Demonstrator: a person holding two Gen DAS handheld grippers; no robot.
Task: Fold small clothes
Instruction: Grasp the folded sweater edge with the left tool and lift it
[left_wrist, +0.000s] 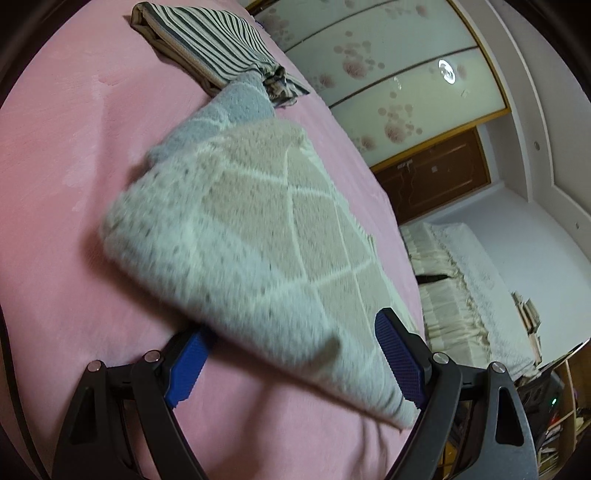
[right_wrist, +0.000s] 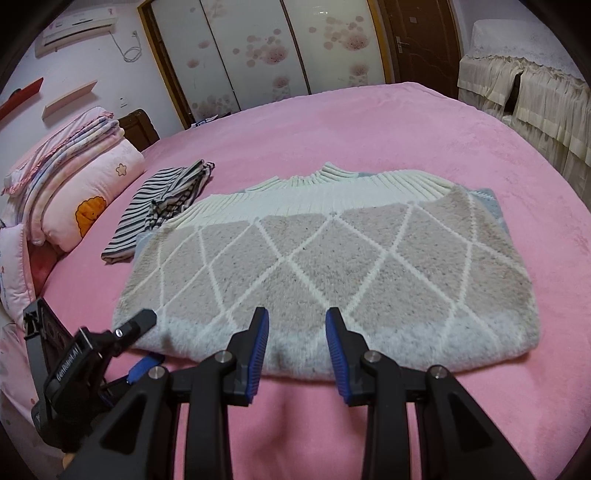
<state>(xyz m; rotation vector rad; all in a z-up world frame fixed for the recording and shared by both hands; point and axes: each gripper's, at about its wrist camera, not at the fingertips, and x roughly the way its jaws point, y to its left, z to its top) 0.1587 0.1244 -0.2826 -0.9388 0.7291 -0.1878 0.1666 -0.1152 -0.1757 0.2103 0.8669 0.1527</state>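
Note:
A folded fuzzy sweater (right_wrist: 325, 266), beige and grey with white diamond lines and a ribbed cream hem, lies flat on the pink bed (right_wrist: 369, 122). In the left wrist view the same sweater (left_wrist: 240, 229) is blurred. Its near corner lies between the wide-apart fingers of my left gripper (left_wrist: 295, 325), and the pads are not pressing it. In the right wrist view my left gripper (right_wrist: 144, 339) straddles the sweater's near left corner, one finger above and one below. My right gripper (right_wrist: 295, 332) hovers over the sweater's near edge, its jaws partly apart and holding nothing.
A folded striped garment (right_wrist: 162, 199) lies just beyond the sweater's far left corner, also seen as the striped garment (left_wrist: 210, 40). Pillows and folded bedding (right_wrist: 74, 184) are stacked at the left. Wardrobe doors (right_wrist: 258, 48) stand behind the bed, and cloth-covered furniture (right_wrist: 535, 92) stands at the right.

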